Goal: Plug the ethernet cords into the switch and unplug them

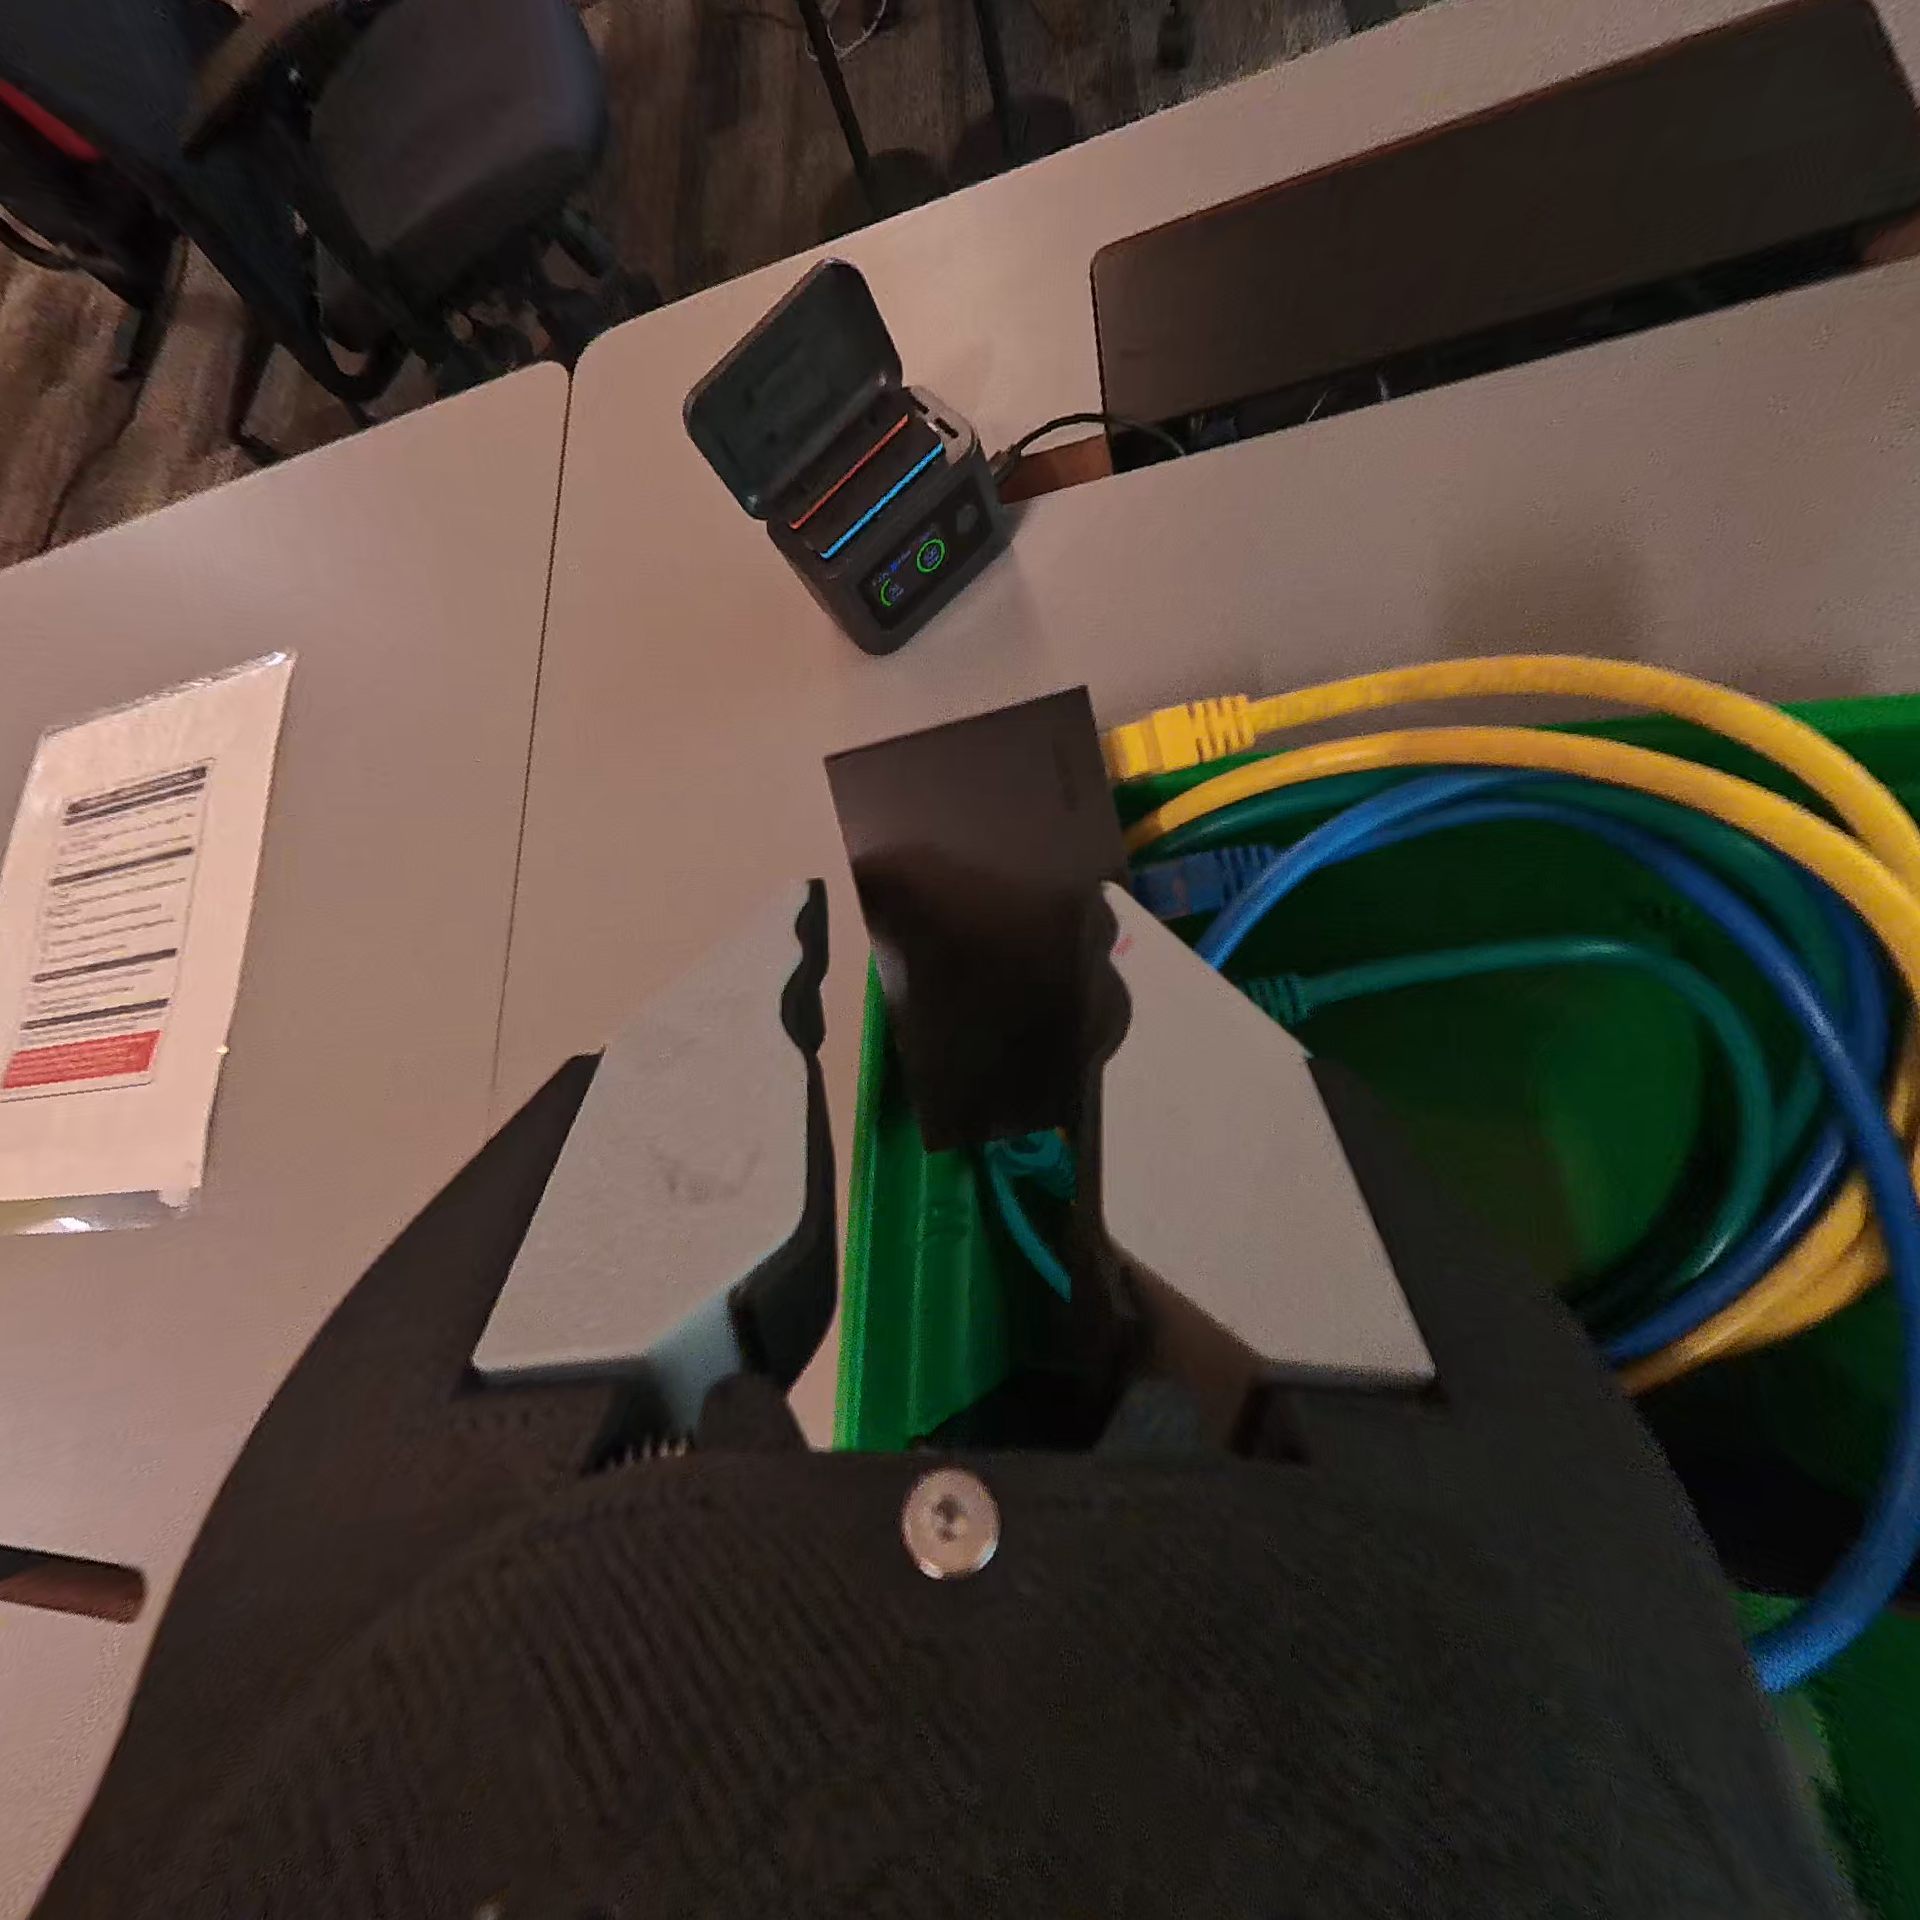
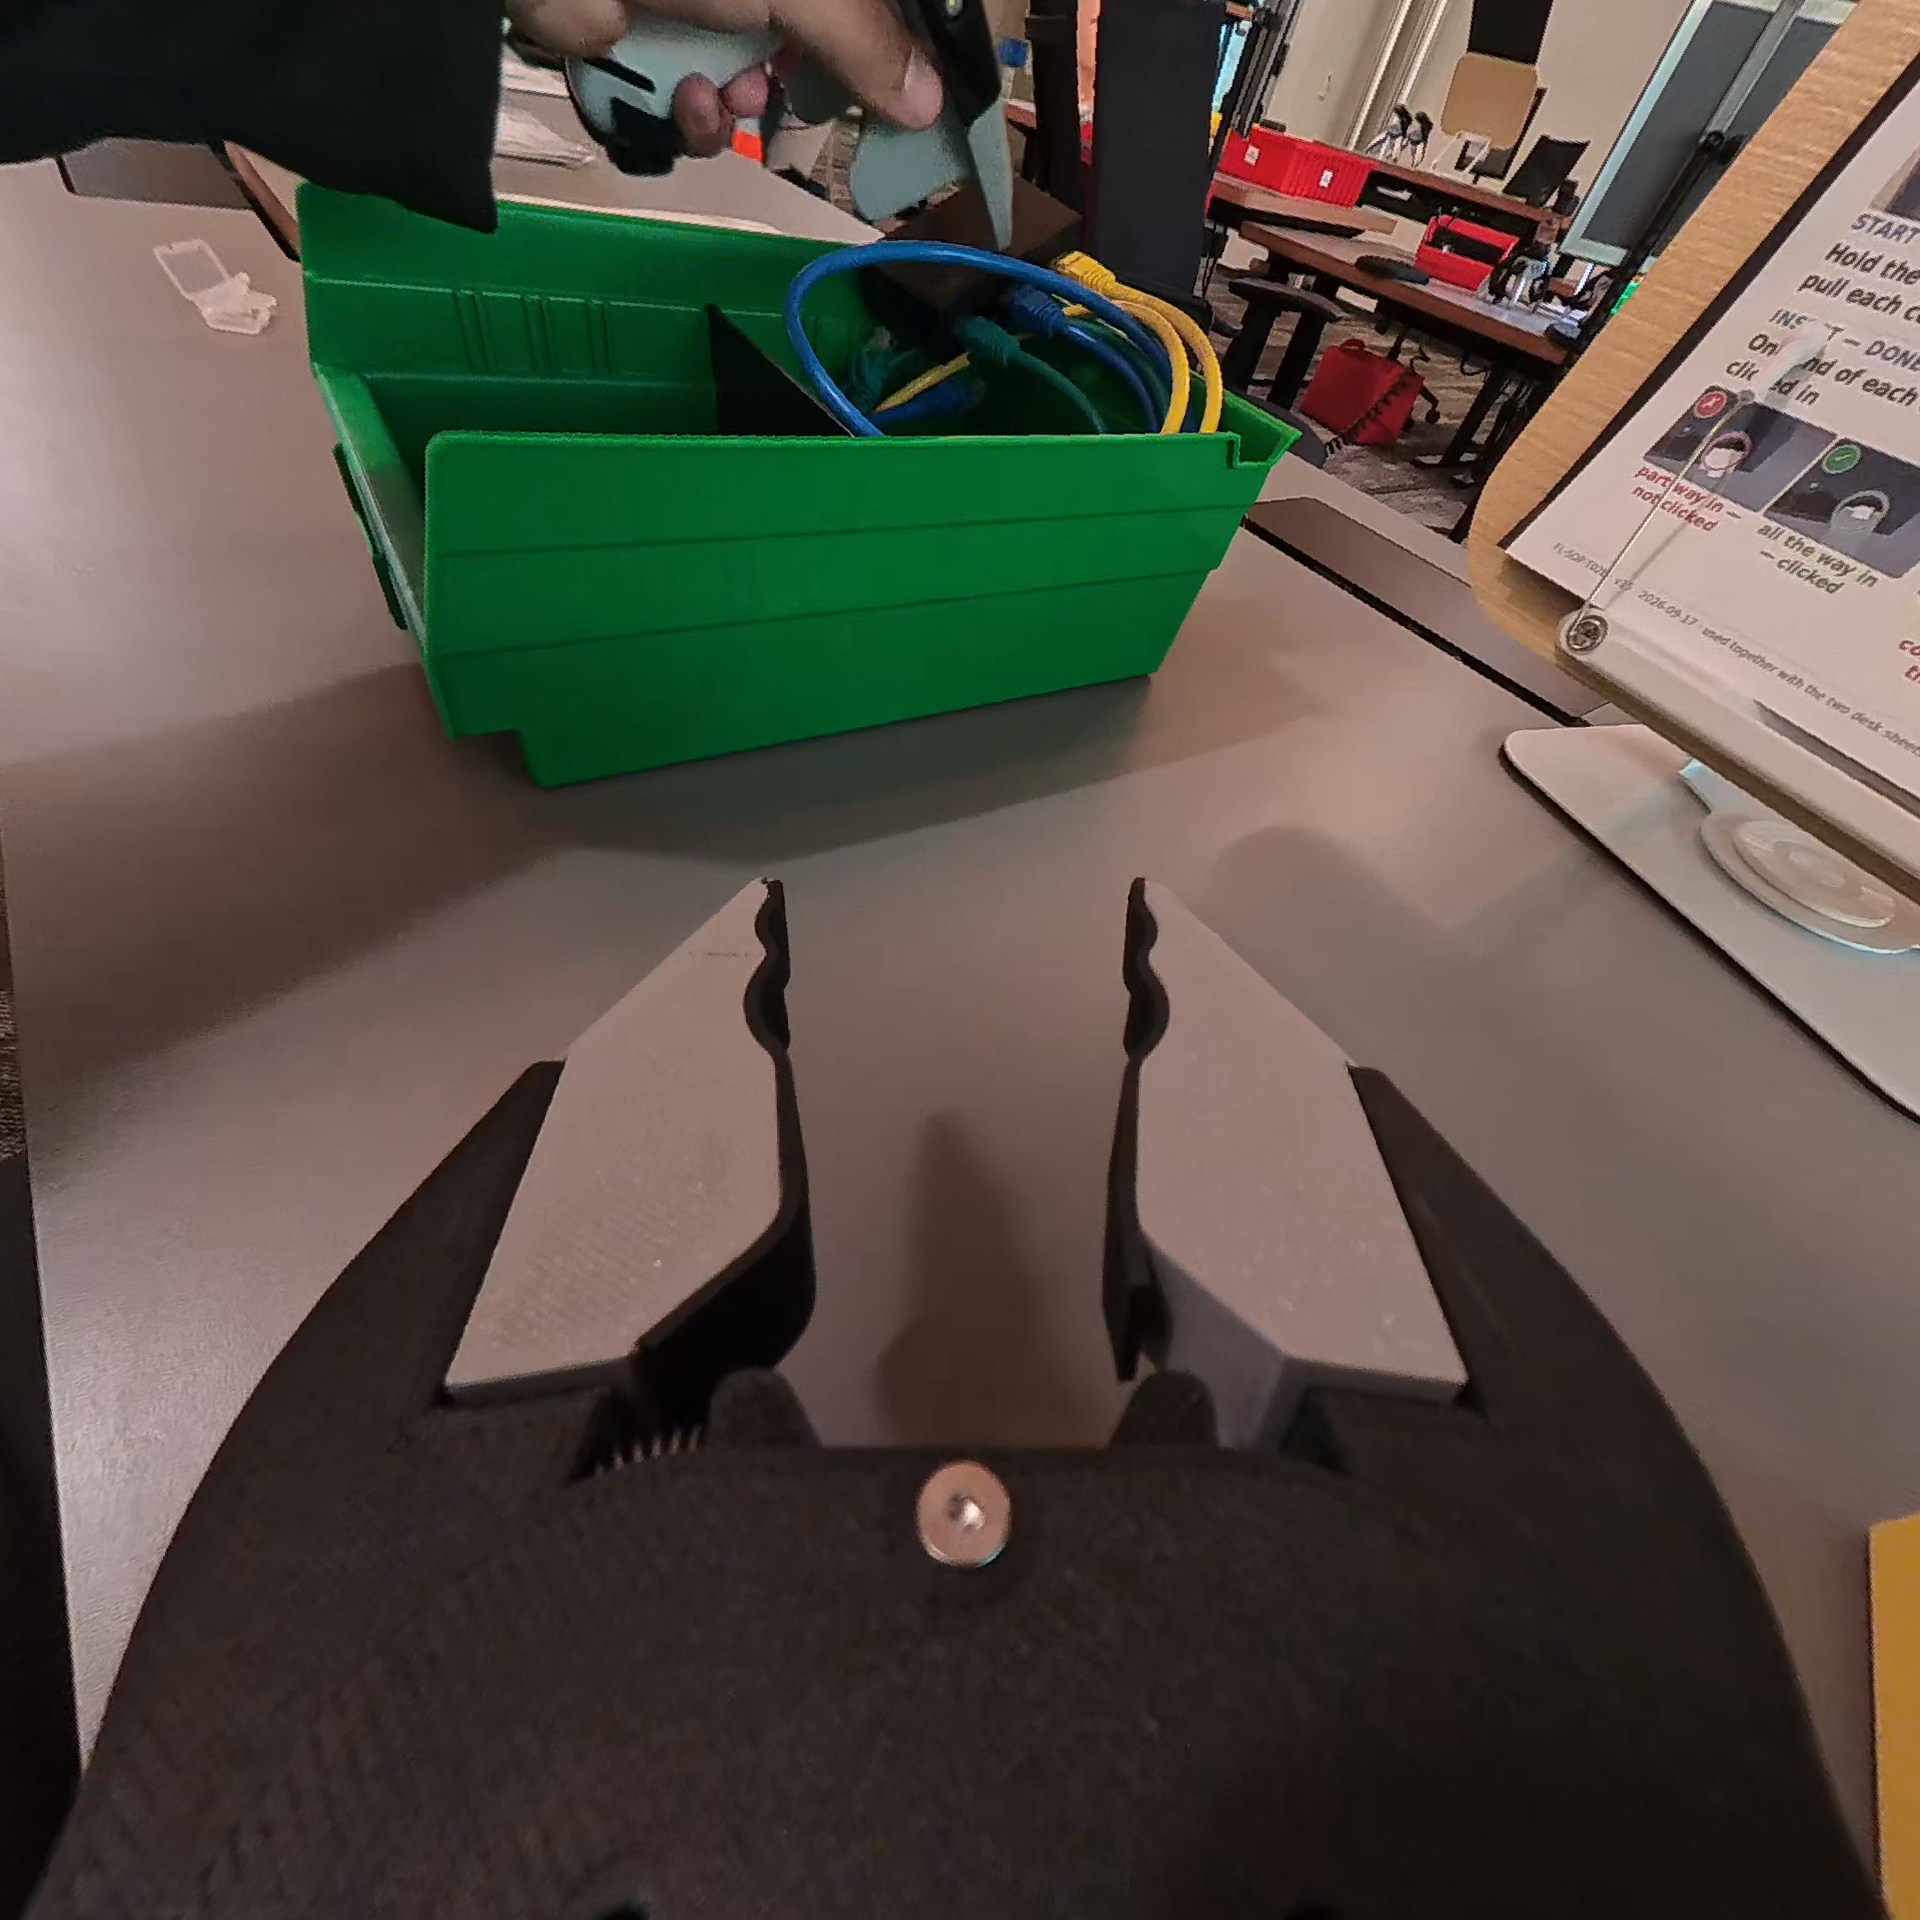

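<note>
The left gripper point(image 1: 966, 997) clamps the switch point(image 1: 971, 831), seemingly lengthwise, above the bin point(image 2: 810, 582); the right gripper point(image 2: 956, 935), open, waits well short.

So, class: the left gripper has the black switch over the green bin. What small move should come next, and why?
Probably lift the switch clear of the green bin and set it on the table. The left gripper is shut on it, cords lie coiled in the bin, and the right gripper waits open and empty.

bin point(image 2: 831, 582): green
cords point(image 1: 1558, 790): yellow, blue, teal
switch point(image 1: 977, 831): black
desk point(image 2: 935, 831): grey
tongs point(image 2: 956, 904): grey fingers, black body
</note>
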The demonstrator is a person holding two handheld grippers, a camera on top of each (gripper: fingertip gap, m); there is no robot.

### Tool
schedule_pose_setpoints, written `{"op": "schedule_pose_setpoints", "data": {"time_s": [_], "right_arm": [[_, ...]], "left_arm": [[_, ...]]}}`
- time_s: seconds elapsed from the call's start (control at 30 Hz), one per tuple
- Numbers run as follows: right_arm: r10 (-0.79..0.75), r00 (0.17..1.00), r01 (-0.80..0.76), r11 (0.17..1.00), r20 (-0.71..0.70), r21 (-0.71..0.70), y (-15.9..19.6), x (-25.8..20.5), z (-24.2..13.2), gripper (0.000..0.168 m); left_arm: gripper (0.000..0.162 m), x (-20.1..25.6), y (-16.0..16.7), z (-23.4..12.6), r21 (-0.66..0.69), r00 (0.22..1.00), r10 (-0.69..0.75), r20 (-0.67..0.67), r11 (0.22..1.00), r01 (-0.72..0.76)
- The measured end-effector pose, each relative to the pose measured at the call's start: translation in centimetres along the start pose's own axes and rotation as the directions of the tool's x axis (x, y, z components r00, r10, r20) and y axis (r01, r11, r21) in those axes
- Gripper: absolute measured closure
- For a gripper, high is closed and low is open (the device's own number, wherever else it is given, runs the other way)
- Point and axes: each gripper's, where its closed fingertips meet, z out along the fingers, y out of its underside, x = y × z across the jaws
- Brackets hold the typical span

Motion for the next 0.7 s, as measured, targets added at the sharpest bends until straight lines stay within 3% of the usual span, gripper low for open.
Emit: {"op": "schedule_pose_setpoints", "data": {"time_s": [0.2,0.7], "right_arm": [[0.007,1.000,-0.007,1.000,0.003,0.007,-0.1,0.1,-0.1,0.107],[0.010,1.000,-0.010,1.000,0.020,0.011,-0.1,-0.2,-0.1,0.107]], "left_arm": [[0.105,0.8,-0.4,1.1,-0.039,1.000,-0.012,0.000,0.999,0.012],[0.108,0.5,-0.7,1.7,-0.070,0.999,0.043,0.006,0.997,-0.043]]}}
